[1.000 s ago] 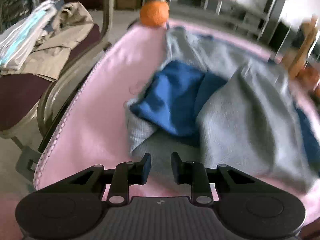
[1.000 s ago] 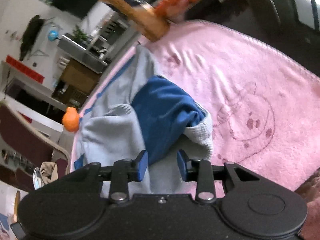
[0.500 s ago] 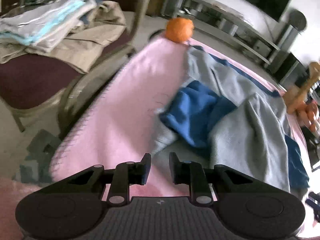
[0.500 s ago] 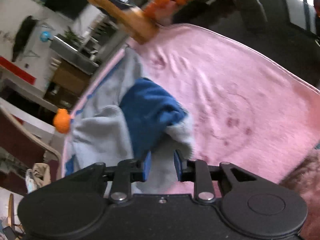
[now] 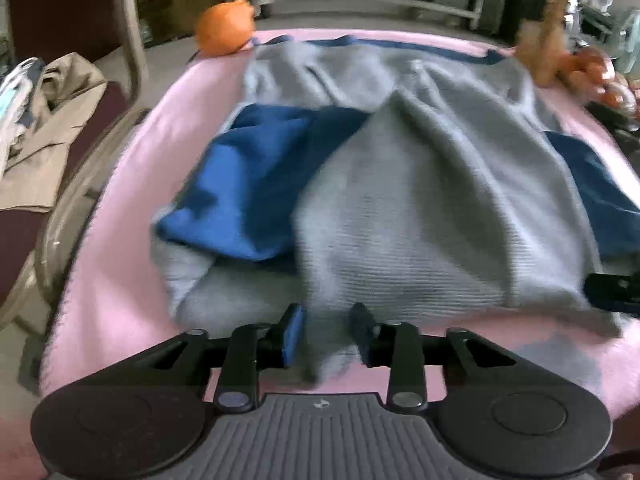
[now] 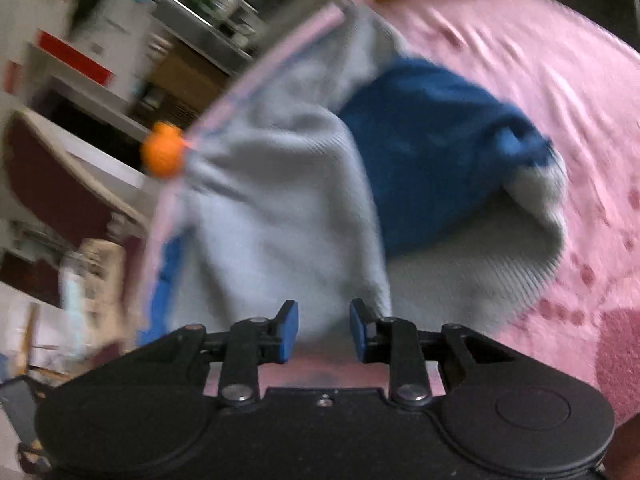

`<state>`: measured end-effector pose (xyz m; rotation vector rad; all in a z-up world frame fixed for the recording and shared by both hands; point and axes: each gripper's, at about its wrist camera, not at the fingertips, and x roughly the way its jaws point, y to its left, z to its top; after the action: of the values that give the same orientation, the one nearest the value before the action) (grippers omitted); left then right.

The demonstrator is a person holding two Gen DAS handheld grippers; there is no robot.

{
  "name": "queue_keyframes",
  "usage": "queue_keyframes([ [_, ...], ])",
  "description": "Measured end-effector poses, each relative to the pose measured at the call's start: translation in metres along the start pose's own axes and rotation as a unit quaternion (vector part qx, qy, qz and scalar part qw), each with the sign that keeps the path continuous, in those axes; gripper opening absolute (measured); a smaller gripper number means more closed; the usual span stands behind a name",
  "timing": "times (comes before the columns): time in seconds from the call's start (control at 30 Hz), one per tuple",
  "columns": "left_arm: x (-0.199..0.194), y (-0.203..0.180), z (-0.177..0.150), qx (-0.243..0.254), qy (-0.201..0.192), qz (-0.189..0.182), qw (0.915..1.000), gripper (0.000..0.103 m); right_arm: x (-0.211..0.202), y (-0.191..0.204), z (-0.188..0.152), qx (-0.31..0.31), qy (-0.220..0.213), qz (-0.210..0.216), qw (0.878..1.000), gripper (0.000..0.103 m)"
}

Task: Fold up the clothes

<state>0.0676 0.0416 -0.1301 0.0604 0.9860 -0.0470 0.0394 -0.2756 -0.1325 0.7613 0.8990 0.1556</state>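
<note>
A grey knit sweater [image 5: 420, 200] with blue sleeves [image 5: 248, 184] lies on a pink blanket [image 5: 120, 260], its grey body folded over toward me. My left gripper [image 5: 326, 330] sits at the near edge, shut on a fold of grey knit that hangs down between its fingers. In the right wrist view the sweater [image 6: 272, 220] fills the middle, with a blue sleeve [image 6: 432, 152] bunched to the right. My right gripper [image 6: 324, 330] is shut on the sweater's near grey edge. A dark part of it shows in the left wrist view at the sweater's right corner [image 5: 612, 292].
An orange ball-like object [image 5: 226, 26] sits at the blanket's far left corner. A wooden stand [image 5: 548, 40] and fruit [image 5: 592, 72] are at the far right. A chair [image 5: 132, 40] with piled clothes [image 5: 40, 120] stands left of the table.
Both views have swung. The grey layer has been drawn toward the near edge, covering more of the blue. The left gripper now faces the sweater squarely with grey knit hanging between its fingers.
</note>
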Motion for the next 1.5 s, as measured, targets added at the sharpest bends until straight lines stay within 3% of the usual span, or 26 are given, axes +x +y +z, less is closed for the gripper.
queue_keyframes([
  [0.13,-0.012,0.017,-0.001,-0.025,0.007,-0.025,0.9993,0.036,0.005,0.006,-0.002,-0.006,0.020,-0.019,1.000,0.018],
  [0.23,-0.039,0.026,0.006,-0.037,-0.012,-0.051,0.9980,0.030,0.009,0.010,-0.003,-0.010,0.035,-0.033,0.999,0.047],
  [0.33,-0.067,0.036,0.025,-0.045,-0.046,-0.067,0.9957,0.036,-0.019,0.029,0.007,-0.024,0.026,-0.013,0.999,0.049],
  [0.53,-0.097,0.055,0.088,-0.045,-0.114,-0.057,0.9909,0.050,-0.075,0.090,0.062,-0.087,-0.043,0.028,0.995,0.055],
  [0.7,-0.083,0.068,0.156,-0.047,-0.136,-0.029,0.9892,0.061,-0.086,0.135,0.123,-0.135,-0.092,0.034,0.986,0.059],
  [0.83,-0.042,0.068,0.213,-0.044,-0.140,-0.011,0.9891,0.077,-0.064,0.161,0.176,-0.176,-0.124,0.000,0.977,0.065],
  [1.0,0.053,0.079,0.270,-0.073,-0.097,0.014,0.9925,0.078,0.013,0.166,0.236,-0.242,-0.145,-0.106,0.953,0.067],
  [1.03,0.074,0.081,0.278,-0.086,-0.085,0.008,0.9927,0.076,0.031,0.159,0.244,-0.239,-0.139,-0.117,0.954,0.066],
  [1.13,0.124,0.086,0.291,-0.100,-0.058,-0.012,0.9933,0.076,0.084,0.133,0.266,-0.219,-0.119,-0.140,0.958,0.046],
  [1.17,0.140,0.087,0.295,-0.104,-0.049,-0.018,0.9932,0.076,0.102,0.124,0.273,-0.212,-0.112,-0.148,0.960,0.045],
  [1.3,0.188,0.086,0.307,-0.090,-0.022,-0.028,0.9953,0.077,0.173,0.091,0.300,-0.187,-0.081,-0.178,0.963,0.046],
  [1.37,0.202,0.086,0.309,-0.079,-0.020,-0.022,0.9964,0.077,0.196,0.080,0.304,-0.175,-0.066,-0.199,0.962,0.052],
  [1.5,0.222,0.086,0.315,-0.083,-0.026,-0.039,0.9955,0.069,0.232,0.057,0.309,-0.154,-0.047,-0.227,0.960,0.053],
])
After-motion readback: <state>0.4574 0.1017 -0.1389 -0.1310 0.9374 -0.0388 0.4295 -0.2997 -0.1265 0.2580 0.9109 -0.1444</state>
